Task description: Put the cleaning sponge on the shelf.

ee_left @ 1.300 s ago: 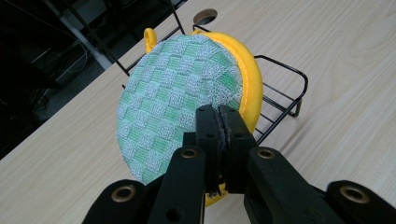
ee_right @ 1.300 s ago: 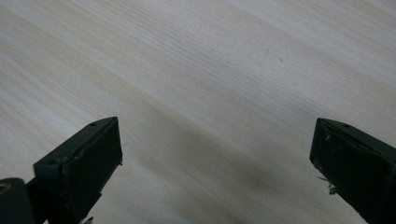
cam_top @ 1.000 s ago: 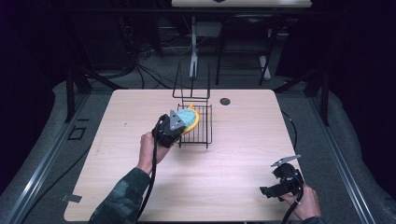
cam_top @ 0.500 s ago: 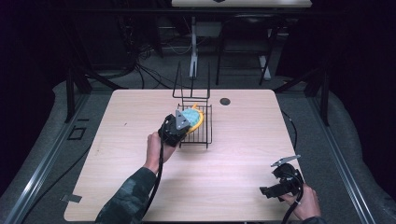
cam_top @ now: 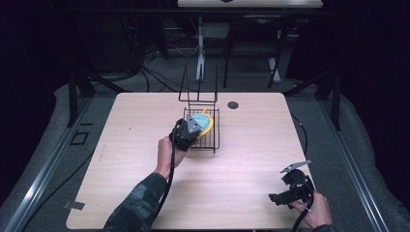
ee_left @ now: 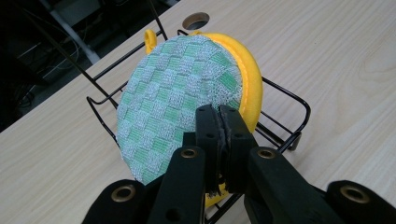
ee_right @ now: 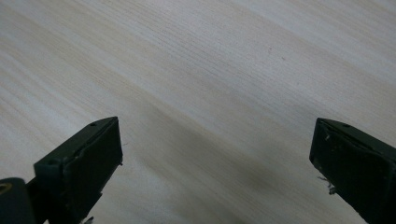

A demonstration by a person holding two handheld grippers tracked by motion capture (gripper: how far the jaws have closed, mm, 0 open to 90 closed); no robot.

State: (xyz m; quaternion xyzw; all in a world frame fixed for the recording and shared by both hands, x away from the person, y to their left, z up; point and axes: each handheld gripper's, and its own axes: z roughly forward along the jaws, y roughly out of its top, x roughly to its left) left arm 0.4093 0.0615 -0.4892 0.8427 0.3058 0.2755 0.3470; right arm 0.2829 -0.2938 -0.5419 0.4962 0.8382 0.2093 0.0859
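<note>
The big wooden table (cam_top: 145, 193) has a black wire rack (cam_top: 207, 140) standing near its middle, and a little round hole (cam_top: 233, 105) sits in the tabletop just behind the rack. Inside the rack is a round pot holder (ee_left: 182, 98), green and white checks on one face with a yellow edge and a small yellow loop at the top. It stands up on its edge, leaning a bit, with its flat checked face turned toward the person and its bottom edge down among the wires. The left gripper (cam_top: 186, 133) is right at the near side of the rack, and in the left gripper view its two black jaws are pressed together on the low rim of the pot holder, pinching the cloth between them. So the pot holder rises up and away from the jaws, toward the far side of the rack, and its thin edge runs the same way the jaws close. I think the next move depends on this: the cloth has to slide down between the wires without tipping flat. The right gripper (cam_top: 290, 191) is well apart, down at the near right corner of the table, with its jaws spread wide over bare wood and nothing between them. The left hand is much nearer to the job.
</note>
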